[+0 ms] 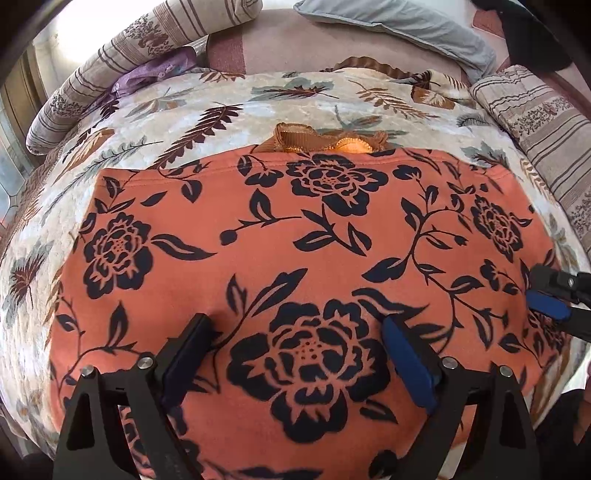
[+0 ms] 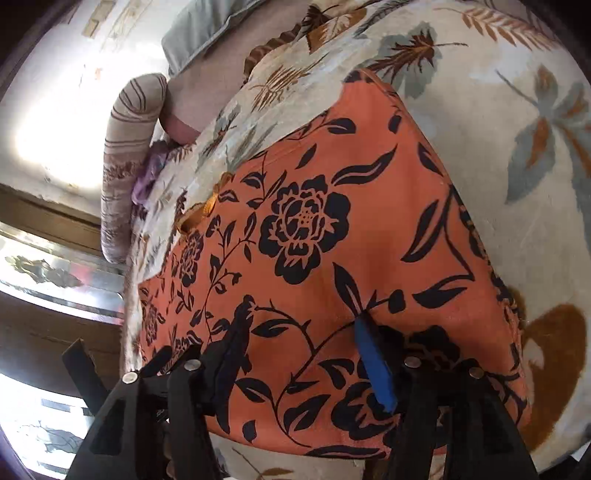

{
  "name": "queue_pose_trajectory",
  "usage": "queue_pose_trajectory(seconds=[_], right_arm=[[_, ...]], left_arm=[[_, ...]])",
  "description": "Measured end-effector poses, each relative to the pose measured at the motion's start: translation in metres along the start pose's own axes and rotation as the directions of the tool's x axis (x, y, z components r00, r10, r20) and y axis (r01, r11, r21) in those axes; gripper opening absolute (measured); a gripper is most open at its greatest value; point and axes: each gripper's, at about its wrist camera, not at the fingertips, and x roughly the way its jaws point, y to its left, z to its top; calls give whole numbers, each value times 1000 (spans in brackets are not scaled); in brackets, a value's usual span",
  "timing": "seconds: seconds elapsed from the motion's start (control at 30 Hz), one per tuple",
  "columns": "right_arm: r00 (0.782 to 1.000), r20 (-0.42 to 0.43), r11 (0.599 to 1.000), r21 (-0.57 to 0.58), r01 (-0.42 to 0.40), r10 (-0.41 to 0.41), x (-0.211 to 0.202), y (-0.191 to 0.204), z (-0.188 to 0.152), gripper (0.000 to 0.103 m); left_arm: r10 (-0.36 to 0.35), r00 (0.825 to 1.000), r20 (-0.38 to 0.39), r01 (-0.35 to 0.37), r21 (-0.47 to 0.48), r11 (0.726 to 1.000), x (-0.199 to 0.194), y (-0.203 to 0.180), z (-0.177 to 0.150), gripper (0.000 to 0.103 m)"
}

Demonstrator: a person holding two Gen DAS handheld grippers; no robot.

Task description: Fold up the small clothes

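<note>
An orange garment printed with dark flowers lies spread flat on a cream blanket with a leaf pattern. My left gripper is open wide, both fingertips resting on the garment's near part around a big flower, with nothing pinched. In the left wrist view my right gripper shows at the garment's right edge. In its own view the right gripper stands open over the garment near one end, tips down on the flat cloth. A ruffled brown-orange piece peeks from under the far edge.
Striped rolled bolsters lie at the back left and right. A grey pillow and a purple cloth sit behind the blanket. The right wrist view shows a bright wall and a glass panel beyond the bed's edge.
</note>
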Motion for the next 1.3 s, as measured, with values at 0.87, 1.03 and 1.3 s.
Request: queue_pose_trajectory(seconds=[0.87, 1.03, 1.3], right_arm=[[977, -60, 978, -29, -204, 202, -11, 51, -25, 81], [981, -69, 980, 99, -174, 181, -1, 17, -25, 74], [984, 23, 956, 235, -176, 176, -50, -14, -75, 79]], left_arm=[[31, 999, -5, -32, -109, 994, -30, 62, -10, 74], [134, 991, 2, -134, 4, 991, -17, 35, -21, 79], [102, 995, -24, -104, -89, 991, -16, 44, -14, 79]])
